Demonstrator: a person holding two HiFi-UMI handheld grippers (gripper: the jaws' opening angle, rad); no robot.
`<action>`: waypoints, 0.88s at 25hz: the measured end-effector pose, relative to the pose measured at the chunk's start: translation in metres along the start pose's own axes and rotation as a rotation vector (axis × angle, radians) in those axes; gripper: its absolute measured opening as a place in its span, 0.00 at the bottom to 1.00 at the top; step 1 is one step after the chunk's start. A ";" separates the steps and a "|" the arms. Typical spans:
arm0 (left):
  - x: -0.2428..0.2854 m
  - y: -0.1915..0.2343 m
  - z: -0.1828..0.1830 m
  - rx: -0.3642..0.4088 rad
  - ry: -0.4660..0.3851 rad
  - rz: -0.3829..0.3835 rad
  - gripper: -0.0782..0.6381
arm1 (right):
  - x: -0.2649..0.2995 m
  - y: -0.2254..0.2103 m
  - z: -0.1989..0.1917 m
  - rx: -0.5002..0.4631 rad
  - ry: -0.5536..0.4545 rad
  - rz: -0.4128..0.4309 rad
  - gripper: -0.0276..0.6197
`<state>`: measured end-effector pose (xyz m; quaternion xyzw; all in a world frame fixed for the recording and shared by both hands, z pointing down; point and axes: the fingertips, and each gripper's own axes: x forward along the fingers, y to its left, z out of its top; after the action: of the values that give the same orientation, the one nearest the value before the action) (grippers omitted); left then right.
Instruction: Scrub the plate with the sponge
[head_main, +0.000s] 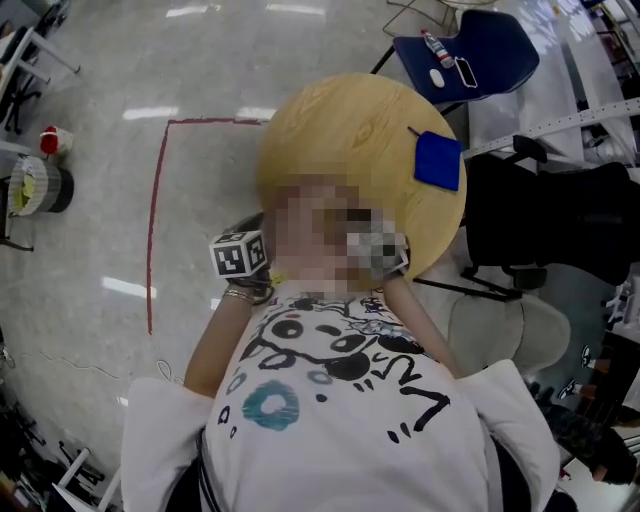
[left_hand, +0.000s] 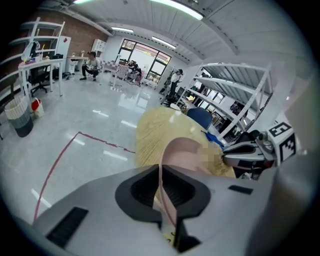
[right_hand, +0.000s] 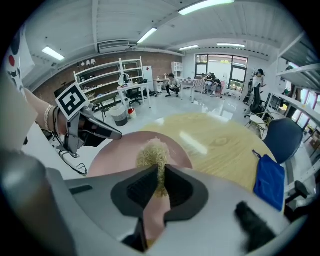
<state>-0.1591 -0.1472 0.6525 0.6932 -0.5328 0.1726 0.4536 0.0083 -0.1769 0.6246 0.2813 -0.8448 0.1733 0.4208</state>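
Room: wide workshop hall, with a red tape line (head_main: 152, 230) running across the pale glossy floor (head_main: 90, 180) and shelving standing far off.
Table: round wooden table (head_main: 340, 125) sitting in front of the person; a blue cloth (head_main: 438, 160) is lying at its 3 o'clock edge in the head view.
Plate: pink plate (right_hand: 112, 155) being held at the table's near edge, apparently raised and tilted. In the left gripper view its thin rim is running from the jaws toward 1 o'clock.
Left gripper: left gripper (left_hand: 161, 189) is clenching the plate's rim, with pads pressing on both faces.
Right gripper: right gripper (right_hand: 160, 182) is clamping the sponge, with its jaws nearly together.
Sponge: yellowish fibrous sponge (right_hand: 153, 154) sticking out at 12 o'clock from the right claw and overlapping the plate's face; actual contact is not showing clearly.
Key relation: the plate's face is lying straight ahead of the sponge, and the left claw is gripping from 10 o'clock in the right gripper view. My judgement is that the right hand is the one placed to stroke across the face while the left is bracing.
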 end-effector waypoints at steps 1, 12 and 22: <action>0.001 -0.005 -0.001 -0.002 -0.001 -0.024 0.15 | -0.003 0.000 -0.001 0.006 -0.006 -0.001 0.12; -0.011 -0.030 0.028 0.099 -0.096 -0.093 0.15 | -0.048 -0.007 0.002 0.073 -0.138 -0.023 0.13; -0.065 -0.075 0.089 0.284 -0.209 -0.174 0.14 | -0.117 -0.010 0.063 0.097 -0.417 -0.026 0.12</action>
<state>-0.1381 -0.1801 0.5255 0.8078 -0.4853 0.1334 0.3068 0.0328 -0.1796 0.4936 0.3418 -0.9006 0.1461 0.2251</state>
